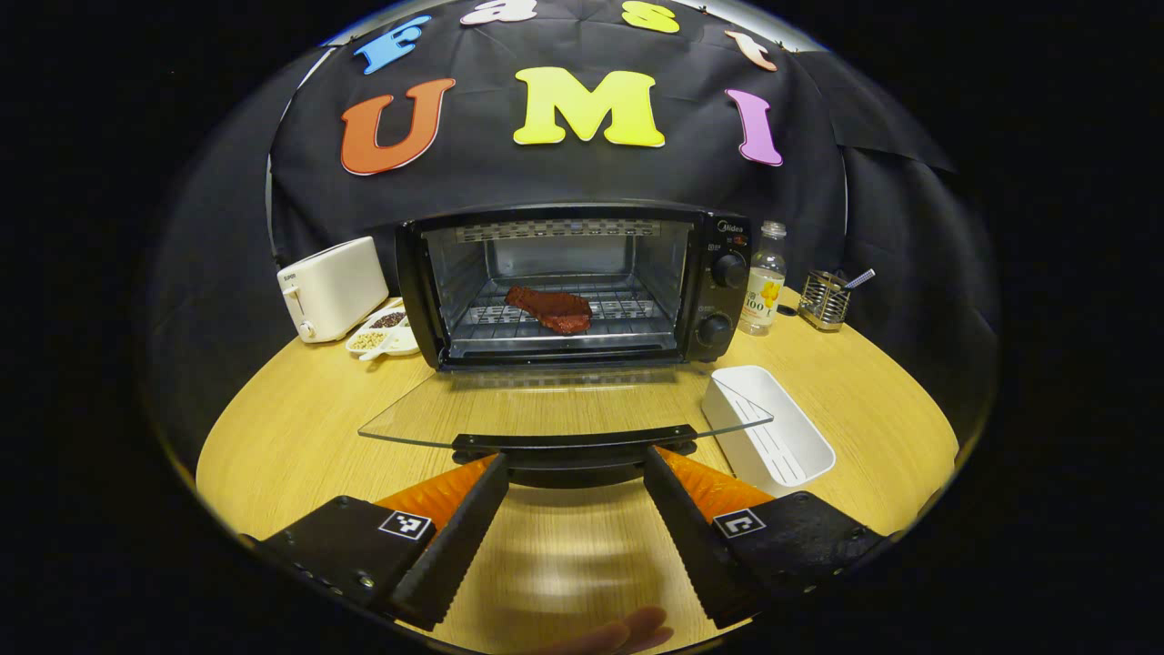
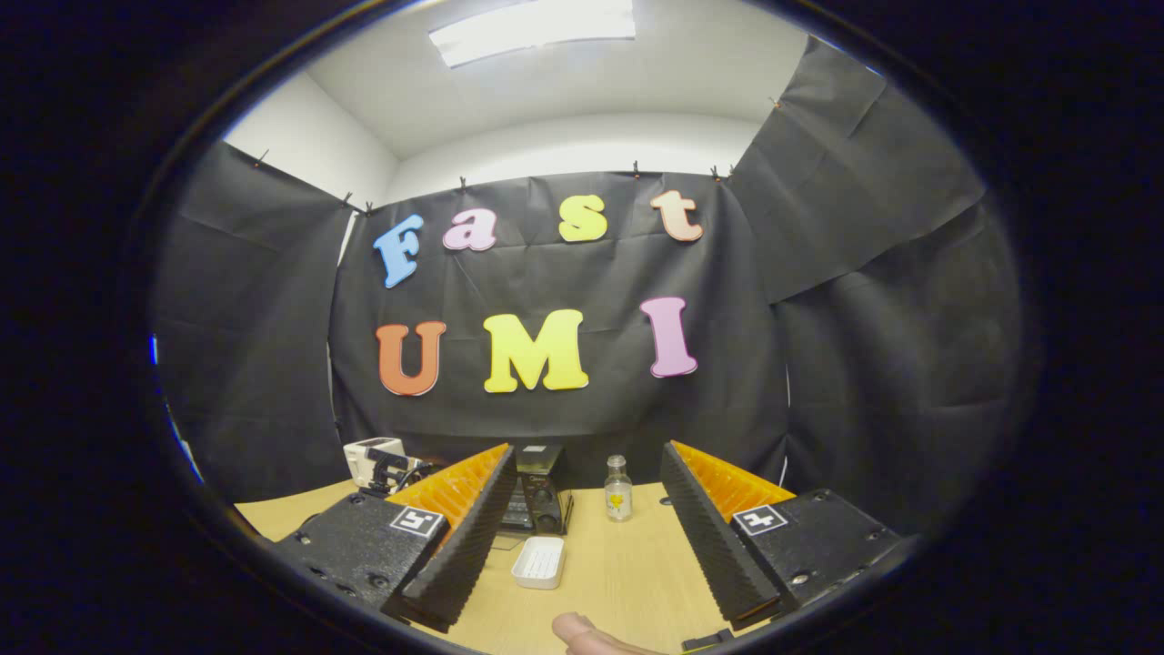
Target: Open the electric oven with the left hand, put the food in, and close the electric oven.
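The black electric oven [image 1: 582, 273] stands at the back of the round wooden table [image 1: 291, 428], its glass door [image 1: 564, 409] folded down flat. A reddish-brown piece of food [image 1: 550, 309] lies on the wire rack inside. My left gripper [image 1: 575, 458] is open and wide, its fingertips just under the door's black handle [image 1: 575, 444], one toward each end. My right gripper [image 2: 587, 450] is open and empty, held high and back from the table, facing the wall. Between its fingers I see the oven [image 2: 538, 498] from afar.
An empty white tray [image 1: 773, 437] lies right of the door, also visible as the white tray [image 2: 539, 561]. A white toaster [image 1: 332, 287] and a snack dish [image 1: 386, 329] sit left of the oven. A bottle [image 1: 764, 291] and a metal holder [image 1: 826, 298] stand right.
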The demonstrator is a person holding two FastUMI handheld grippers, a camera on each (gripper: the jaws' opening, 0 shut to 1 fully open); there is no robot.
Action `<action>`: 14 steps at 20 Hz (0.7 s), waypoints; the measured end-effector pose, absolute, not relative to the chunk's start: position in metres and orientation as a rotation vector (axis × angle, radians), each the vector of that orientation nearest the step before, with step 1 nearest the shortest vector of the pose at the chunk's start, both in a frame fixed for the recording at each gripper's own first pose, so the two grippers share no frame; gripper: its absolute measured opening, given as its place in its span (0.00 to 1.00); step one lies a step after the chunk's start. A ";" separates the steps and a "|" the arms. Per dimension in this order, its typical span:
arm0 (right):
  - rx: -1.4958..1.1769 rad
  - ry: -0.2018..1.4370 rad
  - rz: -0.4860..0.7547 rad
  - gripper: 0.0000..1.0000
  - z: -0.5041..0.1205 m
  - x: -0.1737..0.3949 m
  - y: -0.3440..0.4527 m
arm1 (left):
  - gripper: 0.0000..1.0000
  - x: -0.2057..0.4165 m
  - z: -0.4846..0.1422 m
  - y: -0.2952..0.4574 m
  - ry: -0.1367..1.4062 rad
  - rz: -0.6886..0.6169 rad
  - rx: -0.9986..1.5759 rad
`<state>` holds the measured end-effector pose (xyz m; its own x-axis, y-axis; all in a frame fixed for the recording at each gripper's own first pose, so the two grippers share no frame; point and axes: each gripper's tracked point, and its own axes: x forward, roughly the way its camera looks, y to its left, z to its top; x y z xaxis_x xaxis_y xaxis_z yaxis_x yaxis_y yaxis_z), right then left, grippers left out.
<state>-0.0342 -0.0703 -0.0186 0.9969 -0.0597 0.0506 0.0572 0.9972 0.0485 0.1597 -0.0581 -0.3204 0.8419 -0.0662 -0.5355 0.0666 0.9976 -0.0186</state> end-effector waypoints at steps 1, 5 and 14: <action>0.044 -0.049 -0.056 1.00 -0.019 -0.035 -0.068 | 0.96 0.162 -0.316 -0.058 0.555 -0.069 0.006; 0.029 -0.043 -0.055 0.96 -0.022 -0.034 -0.069 | 0.96 0.169 -0.303 -0.057 0.536 -0.068 0.050; 0.023 -0.028 -0.076 0.96 -0.026 -0.037 -0.079 | 0.98 0.213 -0.268 -0.050 0.442 -0.081 -0.014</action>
<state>-0.0368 -0.0794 -0.0265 0.9967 -0.0764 0.0271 0.0758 0.9968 0.0238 0.2127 -0.0502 -0.2676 0.9008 -0.0816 -0.4266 0.0754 0.9967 -0.0314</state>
